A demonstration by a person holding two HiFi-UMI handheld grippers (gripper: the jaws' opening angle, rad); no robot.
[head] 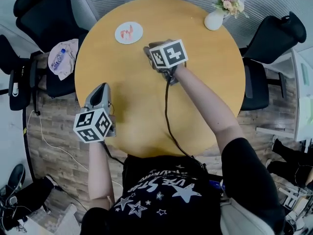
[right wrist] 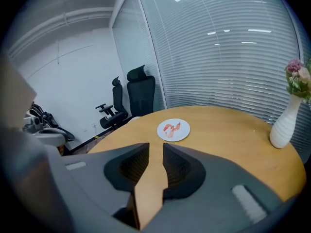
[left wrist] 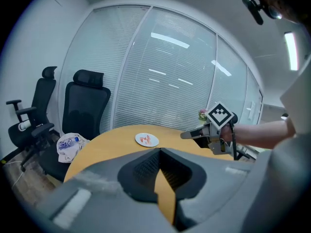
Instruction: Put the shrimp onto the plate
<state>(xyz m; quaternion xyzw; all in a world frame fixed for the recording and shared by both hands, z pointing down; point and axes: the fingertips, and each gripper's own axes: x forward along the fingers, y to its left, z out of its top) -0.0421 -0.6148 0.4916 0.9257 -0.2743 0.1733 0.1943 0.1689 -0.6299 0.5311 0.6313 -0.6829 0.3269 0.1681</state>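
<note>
Looking down at the round table (head: 205, 82), you hold the left gripper (left wrist: 159, 150) closed on nothing and the right gripper (right wrist: 155, 147) slightly parted, empty. On the white plate (head: 138, 33) lies the shrimp (head: 127, 32), its long axis running roughly away from you; which end leads is too small to tell.

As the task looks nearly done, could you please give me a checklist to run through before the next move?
1. Shrimp lying on the plate: ok.
2. Right gripper open, nothing between its jaws: ok.
3. Left gripper shut and empty: ok.
4. Both grippers apart from the plate: ok.
5. No shrimp left on the bare table: ok.
6. Vase upright, well away from the plate: ok.
</note>
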